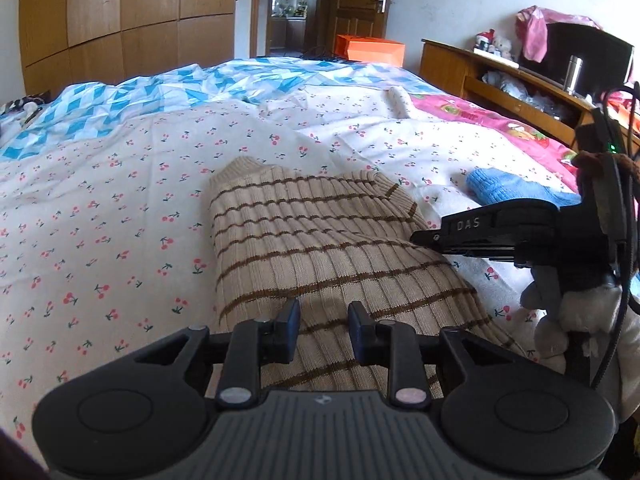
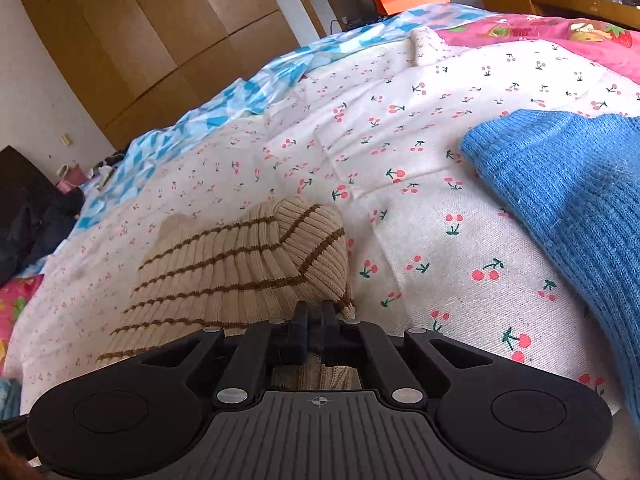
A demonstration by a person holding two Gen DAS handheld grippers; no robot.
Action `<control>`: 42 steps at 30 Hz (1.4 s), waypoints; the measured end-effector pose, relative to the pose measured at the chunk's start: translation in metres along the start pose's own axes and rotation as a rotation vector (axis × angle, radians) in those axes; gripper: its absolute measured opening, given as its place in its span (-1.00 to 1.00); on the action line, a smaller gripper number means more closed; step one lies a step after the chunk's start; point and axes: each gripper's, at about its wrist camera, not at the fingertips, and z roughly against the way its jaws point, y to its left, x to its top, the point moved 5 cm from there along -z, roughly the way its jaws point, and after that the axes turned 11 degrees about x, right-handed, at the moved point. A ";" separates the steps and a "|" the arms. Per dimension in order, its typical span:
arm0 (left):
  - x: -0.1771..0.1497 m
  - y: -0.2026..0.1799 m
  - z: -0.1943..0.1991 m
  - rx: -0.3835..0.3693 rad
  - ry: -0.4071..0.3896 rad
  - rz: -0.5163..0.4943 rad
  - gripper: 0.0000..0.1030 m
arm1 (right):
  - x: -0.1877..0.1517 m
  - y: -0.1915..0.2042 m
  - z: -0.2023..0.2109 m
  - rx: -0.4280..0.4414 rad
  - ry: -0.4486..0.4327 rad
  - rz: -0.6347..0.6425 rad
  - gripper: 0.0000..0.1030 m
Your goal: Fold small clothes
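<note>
A beige ribbed sweater with brown stripes (image 1: pixel 312 236) lies on the bed, its folded edge pointing away from me. My left gripper (image 1: pixel 324 326) hovers over the near part of the sweater, jaws apart and pads pressing on nothing. Coming in from the right, my right gripper (image 1: pixel 418 237) is shut on the sweater's right edge. In the right wrist view the beige sweater (image 2: pixel 248 264) runs between the closed fingers of the right gripper (image 2: pixel 315 314). A blue knit garment (image 2: pixel 560 192) lies flat to the right, also seen as the blue garment (image 1: pixel 508 190).
The bed is covered by a white cherry-print sheet (image 1: pixel 120 208), with a blue-and-white quilt (image 1: pixel 168 92) at the far side and a pink strawberry blanket (image 1: pixel 500 124) on the right. A wooden shelf unit (image 1: pixel 480 72) stands past the bed's right edge, a wardrobe (image 1: pixel 120 20) behind.
</note>
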 end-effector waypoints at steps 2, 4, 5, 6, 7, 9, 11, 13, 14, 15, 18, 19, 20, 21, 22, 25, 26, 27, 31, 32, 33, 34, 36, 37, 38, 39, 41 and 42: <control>0.000 0.002 0.009 0.012 -0.012 0.003 -0.37 | 0.001 0.009 0.010 0.011 -0.032 0.024 -0.93; -0.003 0.004 0.017 0.026 -0.020 0.010 -0.37 | 0.000 0.021 0.019 0.020 -0.053 0.060 -0.67; -0.005 0.005 0.019 0.029 -0.017 0.013 -0.35 | -0.002 0.026 0.022 0.026 -0.056 0.080 -0.67; -0.009 0.006 0.020 0.031 -0.006 0.011 -0.34 | -0.005 0.032 0.025 0.034 -0.050 0.100 -0.67; -0.014 0.005 0.019 0.038 0.007 -0.001 -0.34 | -0.009 0.035 0.025 0.028 -0.041 0.118 -0.67; -0.024 0.002 0.016 0.056 0.036 -0.023 -0.34 | -0.016 0.034 0.024 -0.014 -0.010 0.153 -0.67; -0.032 0.001 0.013 0.056 0.075 -0.032 -0.33 | -0.021 0.027 0.017 -0.031 0.040 0.145 -0.65; -0.037 0.001 0.010 0.057 0.103 -0.027 -0.32 | -0.021 0.022 0.019 -0.033 0.036 0.109 -0.51; -0.037 0.001 0.010 0.058 0.104 -0.020 -0.32 | -0.021 0.024 0.024 -0.031 0.021 0.103 -0.49; -0.037 0.001 0.012 0.058 0.102 -0.015 -0.31 | -0.023 0.026 0.031 -0.029 0.003 0.101 -0.50; -0.036 0.003 0.019 0.044 0.090 0.006 -0.30 | -0.037 0.039 0.057 -0.001 -0.040 0.115 -0.50; -0.037 0.004 0.020 0.041 0.086 0.010 -0.29 | -0.044 0.043 0.063 0.006 -0.039 0.130 -0.49; -0.037 0.005 0.021 0.039 0.085 0.016 -0.29 | -0.050 0.046 0.065 -0.004 -0.026 0.148 -0.49; -0.038 0.005 0.021 0.037 0.088 0.024 -0.28 | -0.055 0.048 0.064 -0.019 -0.005 0.167 -0.49; -0.039 0.006 0.020 0.035 0.093 0.033 -0.28 | -0.059 0.048 0.061 -0.035 0.022 0.178 -0.49; -0.041 0.007 0.021 0.025 0.104 0.044 -0.24 | -0.066 0.040 0.046 -0.079 0.098 0.156 -0.51; -0.042 0.006 0.020 0.025 0.115 0.037 -0.22 | -0.067 0.040 0.045 -0.083 0.098 0.153 -0.51; -0.043 0.007 0.019 0.027 0.122 0.035 -0.21 | -0.068 0.041 0.046 -0.088 0.095 0.157 -0.50; -0.045 0.009 0.020 0.028 0.128 0.050 -0.19 | -0.074 0.050 0.060 -0.093 0.047 0.170 -0.50; -0.046 0.009 0.022 0.026 0.122 0.053 -0.19 | -0.075 0.052 0.065 -0.089 0.032 0.179 -0.50; -0.046 0.008 0.024 0.025 0.115 0.052 -0.19 | -0.076 0.054 0.067 -0.090 0.024 0.187 -0.50; -0.047 0.008 0.025 0.023 0.111 0.051 -0.18 | -0.078 0.055 0.068 -0.096 0.029 0.192 -0.47; -0.050 0.007 0.026 0.020 0.111 0.048 -0.17 | -0.083 0.054 0.063 -0.122 0.063 0.199 -0.46; -0.051 0.007 0.026 0.019 0.113 0.048 -0.17 | -0.084 0.054 0.062 -0.130 0.070 0.203 -0.46; -0.053 0.007 0.026 0.016 0.117 0.051 -0.17 | -0.084 0.055 0.062 -0.134 0.069 0.208 -0.46; -0.054 0.008 0.026 0.014 0.121 0.055 -0.16 | -0.084 0.057 0.063 -0.136 0.061 0.209 -0.46; -0.056 0.010 0.028 0.010 0.122 0.059 -0.16 | -0.087 0.061 0.068 -0.124 0.047 0.213 -0.45; -0.057 0.010 0.029 0.007 0.121 0.061 -0.16 | -0.089 0.063 0.069 -0.128 0.050 0.226 -0.45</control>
